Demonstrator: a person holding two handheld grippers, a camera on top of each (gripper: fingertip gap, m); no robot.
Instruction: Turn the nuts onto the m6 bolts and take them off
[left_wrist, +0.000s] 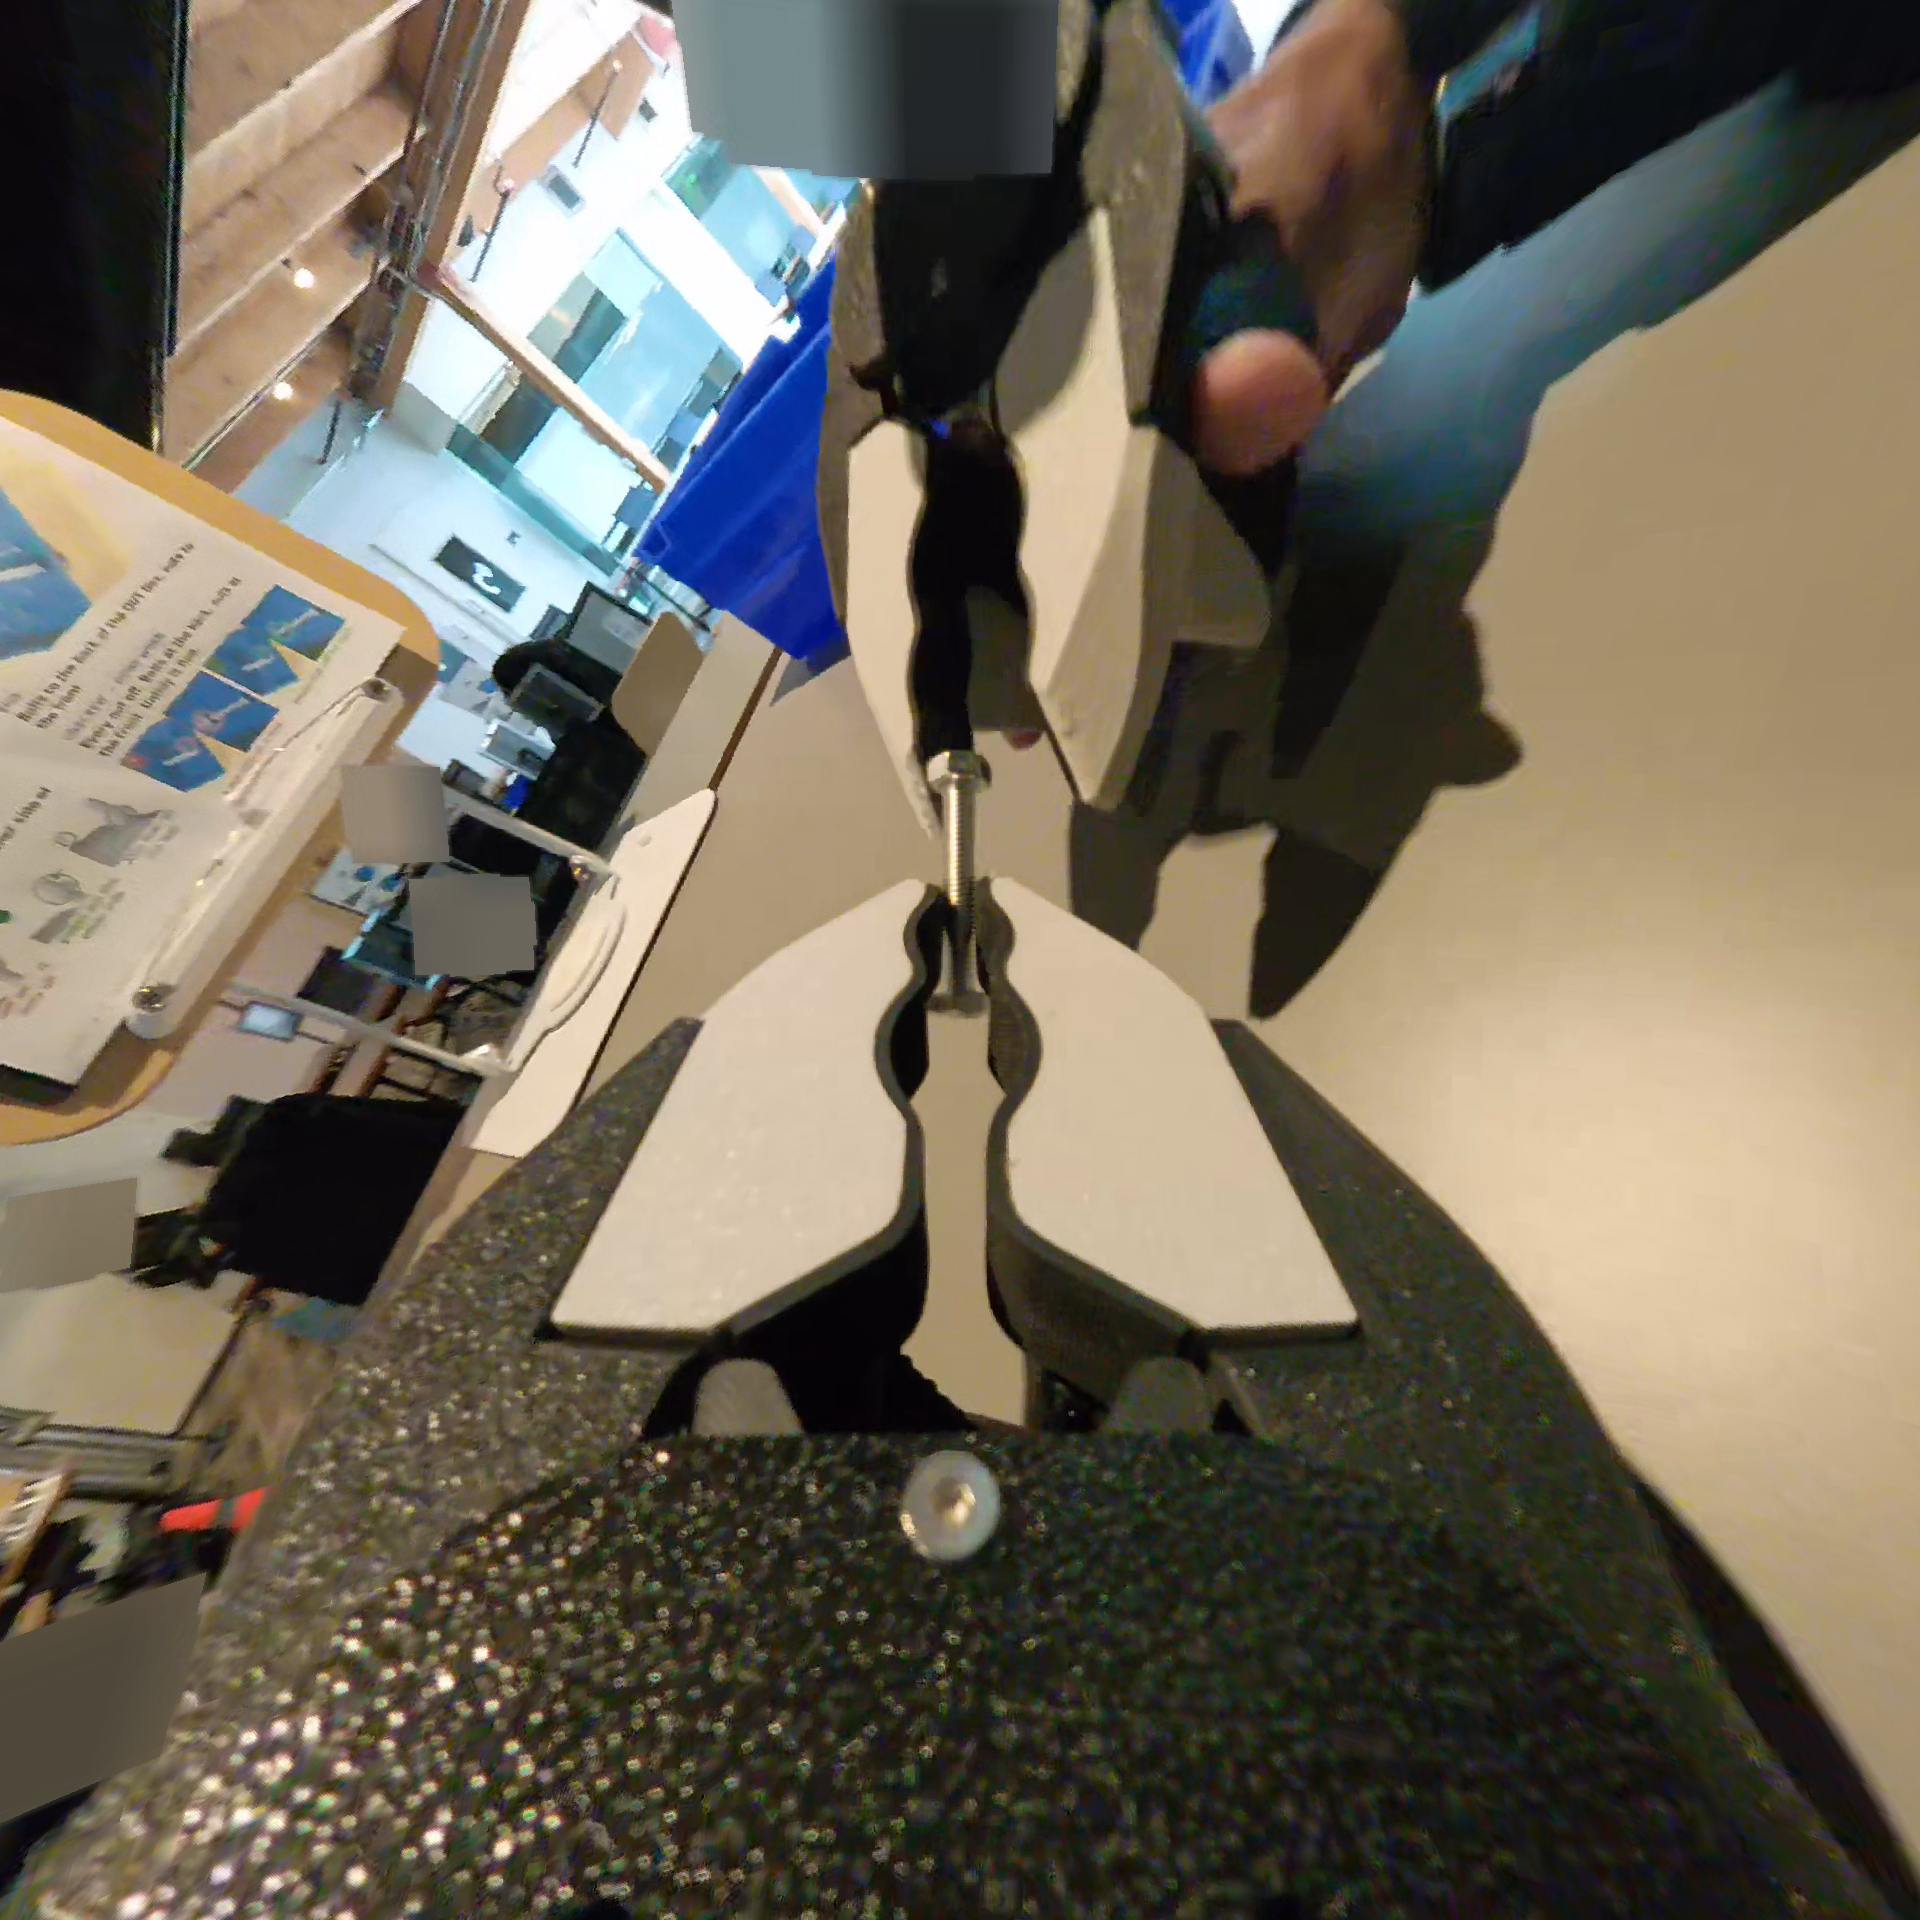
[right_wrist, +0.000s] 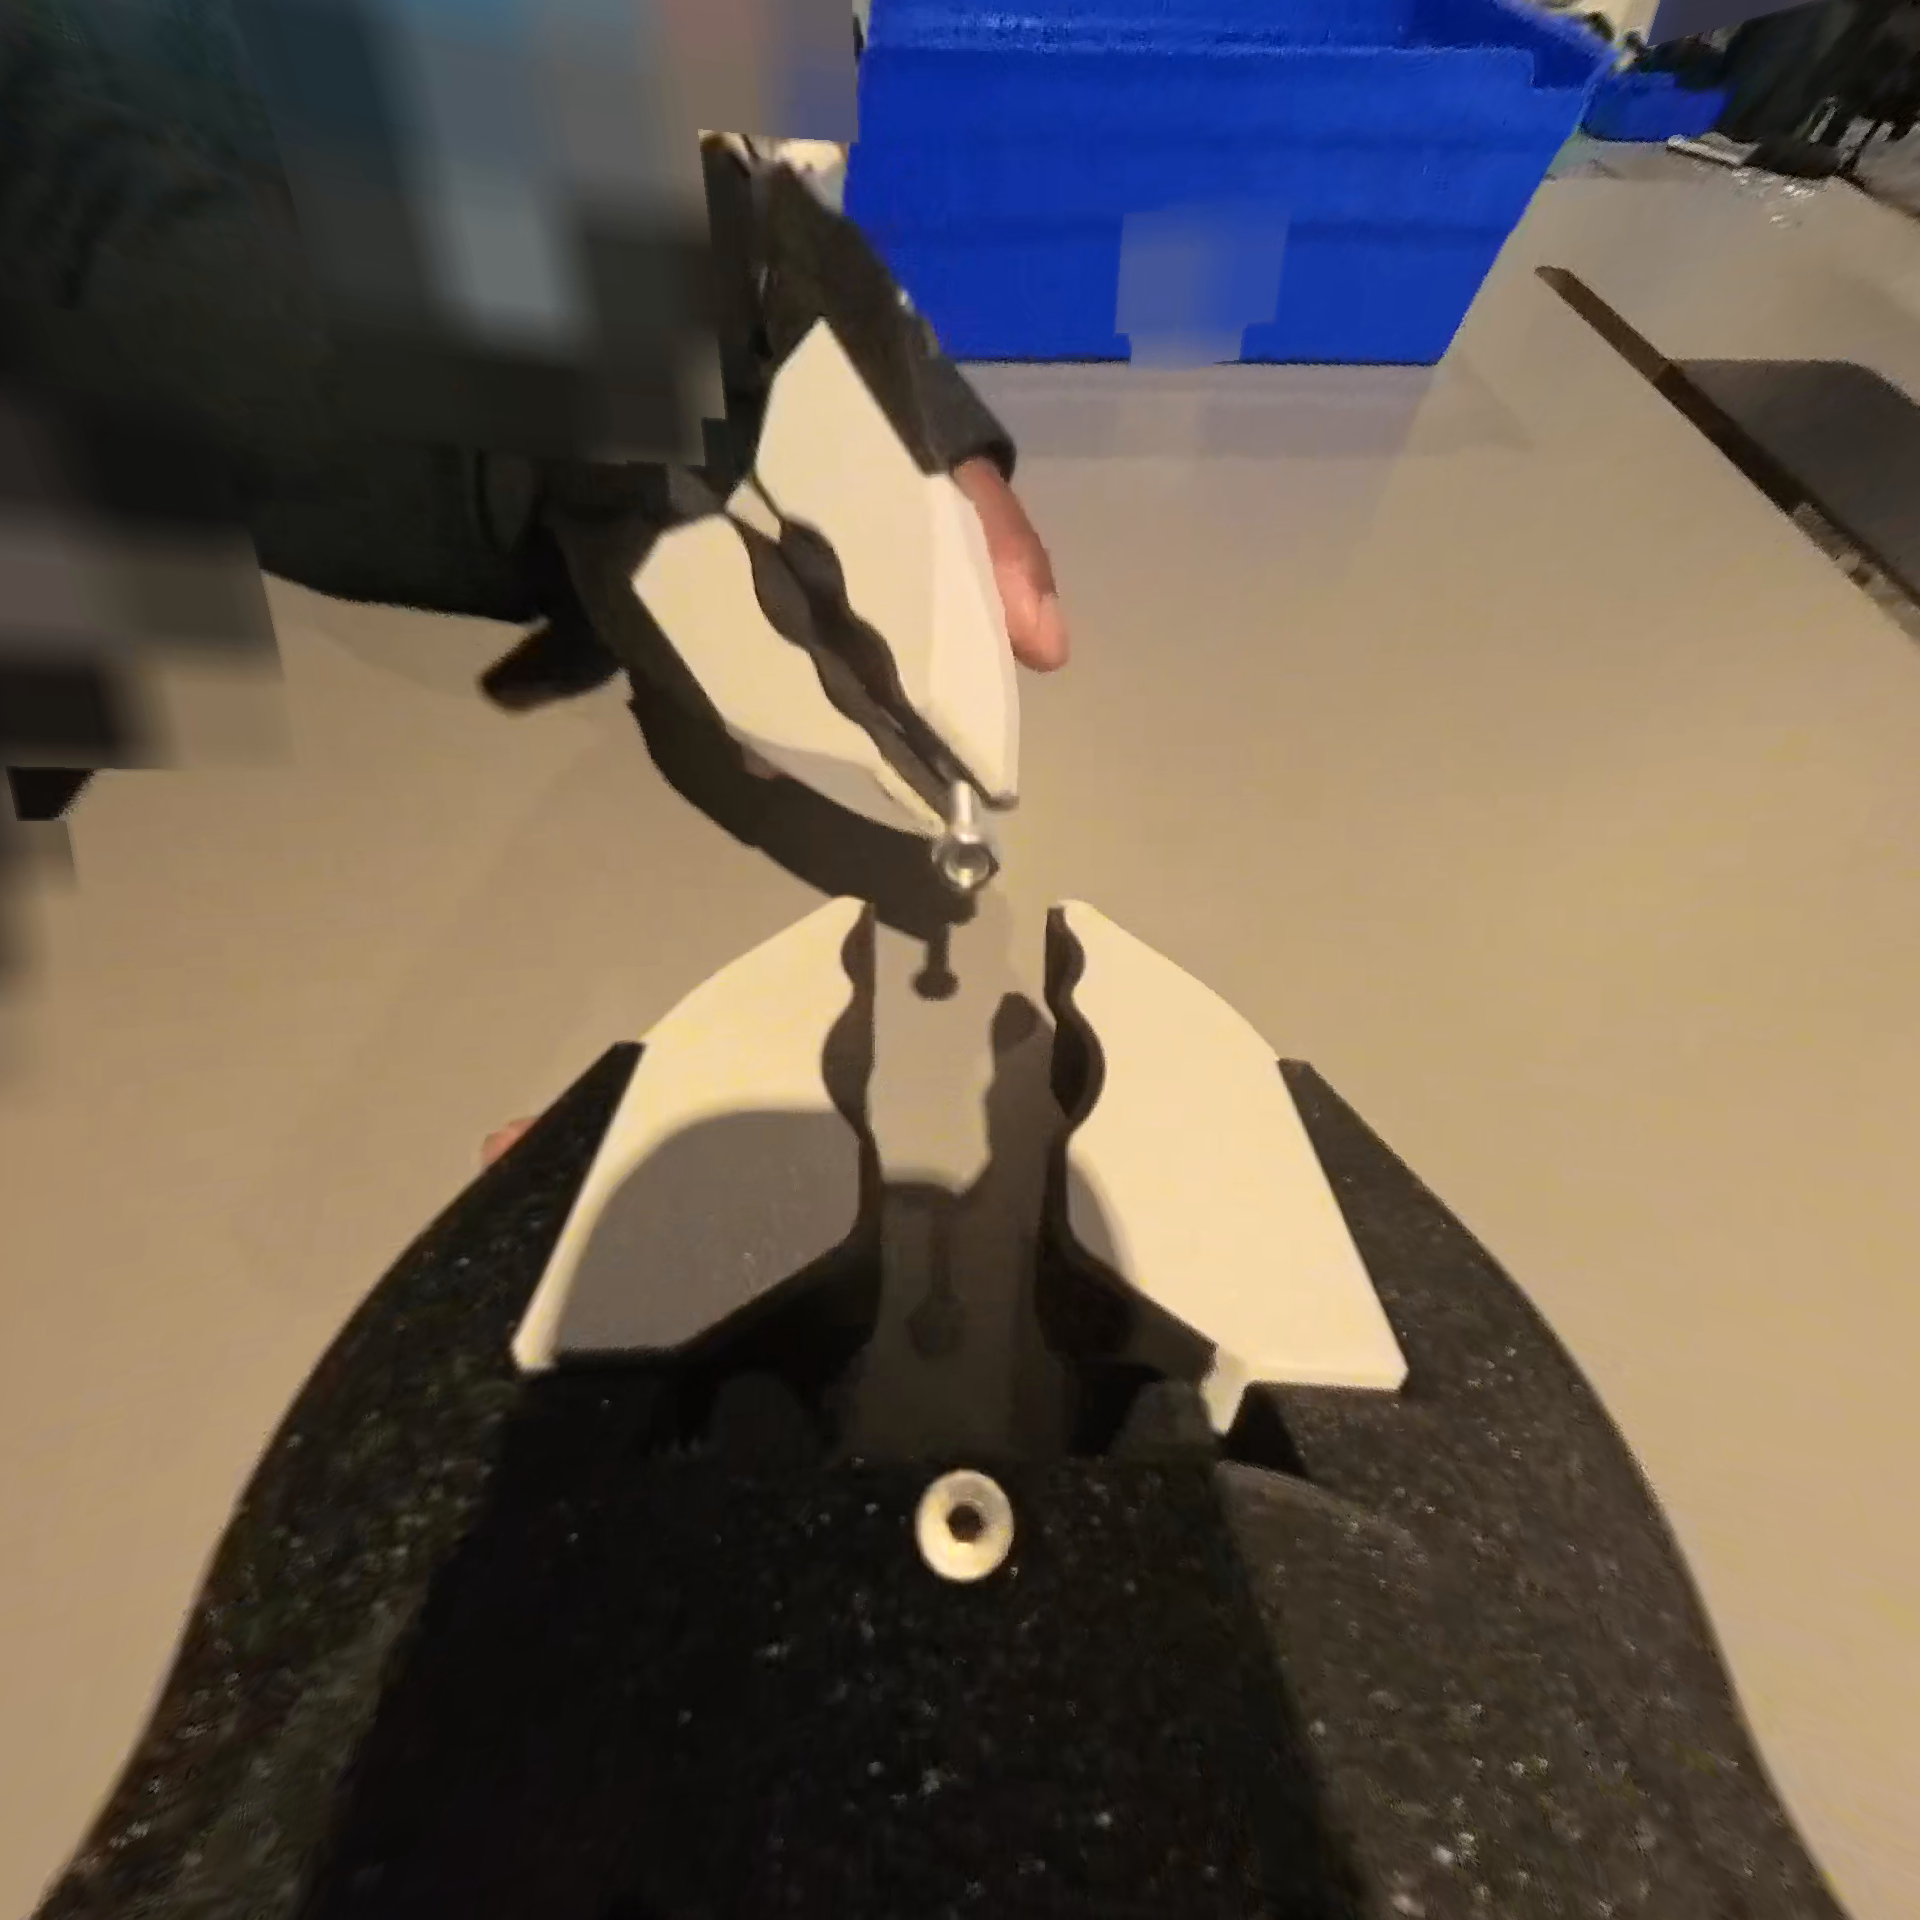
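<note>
My left gripper (left_wrist: 961, 883) is shut on a silver bolt (left_wrist: 958, 862). The bolt's head (left_wrist: 951, 1003) sits inside the jaws, and the threaded shaft sticks out forward. A silver nut (left_wrist: 958, 771) sits on the far end of the shaft. My right gripper (right_wrist: 956, 909) is open and faces the bolt end-on. The nut (right_wrist: 966, 860) lies just ahead of its fingertips, and the pads are not pressed on it. The right gripper also shows in the left wrist view (left_wrist: 1013, 795), with its fingers spread on either side of the nut. The left gripper also shows in the right wrist view (right_wrist: 971, 805).
Both grippers hover above a beige table (right_wrist: 1455, 831). A blue bin (right_wrist: 1195, 187) stands at the back. A board with printed sheets (left_wrist: 156, 727) is at the left in the left wrist view. A person's hand (left_wrist: 1299, 260) holds the right gripper. My two grippers' fingertips are within a few centimetres of each other.
</note>
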